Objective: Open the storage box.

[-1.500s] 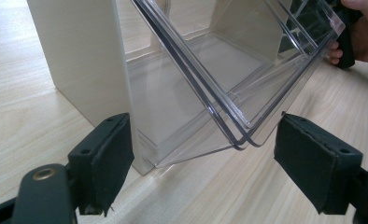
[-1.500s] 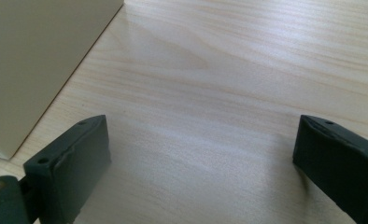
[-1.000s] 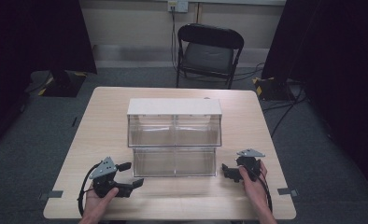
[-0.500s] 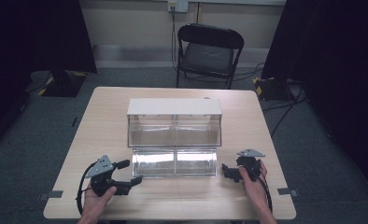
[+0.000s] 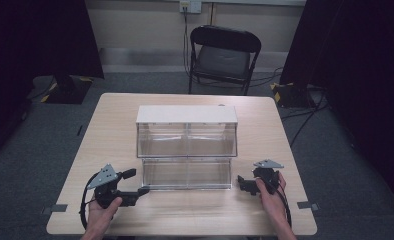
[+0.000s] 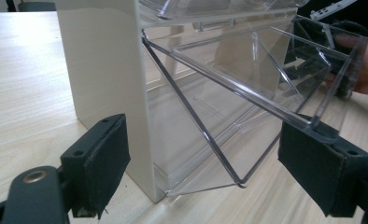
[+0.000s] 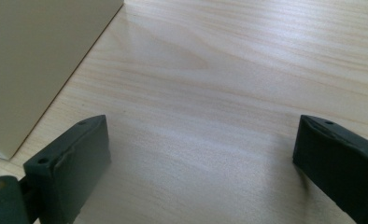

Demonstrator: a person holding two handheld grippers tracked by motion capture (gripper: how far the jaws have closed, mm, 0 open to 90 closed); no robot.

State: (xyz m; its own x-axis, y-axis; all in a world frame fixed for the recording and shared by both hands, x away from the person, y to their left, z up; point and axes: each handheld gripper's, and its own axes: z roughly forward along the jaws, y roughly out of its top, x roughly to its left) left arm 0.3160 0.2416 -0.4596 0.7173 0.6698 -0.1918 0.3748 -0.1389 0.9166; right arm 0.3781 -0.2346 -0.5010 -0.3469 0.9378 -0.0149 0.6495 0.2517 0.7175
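A storage box (image 5: 186,145) with a white top and clear plastic front stands near the middle of the wooden tabletop (image 5: 115,125); its upper row holds two clear bins side by side, closed, and its lower clear bin (image 5: 186,172) is tilted open toward the person's side. The left gripper (image 5: 135,192) rests on the tabletop at the box's front left corner, held by the left hand (image 5: 101,216); its fingers (image 6: 98,163) stand wide apart, and in the left gripper view the white side wall of the box (image 6: 102,79) and the tilted-out clear bin (image 6: 257,93) lie between them, the far finger just under the bin's front rim; whether it touches the rim I cannot tell. The right gripper (image 5: 245,184) sits just beside the box's front right corner, held by the right hand (image 5: 270,197); its fingers (image 7: 72,163) are also wide apart, with bare tabletop (image 7: 210,93) between them and the box's cream side wall (image 7: 37,56) off to one side. A black folding chair (image 5: 222,55) stands beyond the table on grey carpet (image 5: 45,145).
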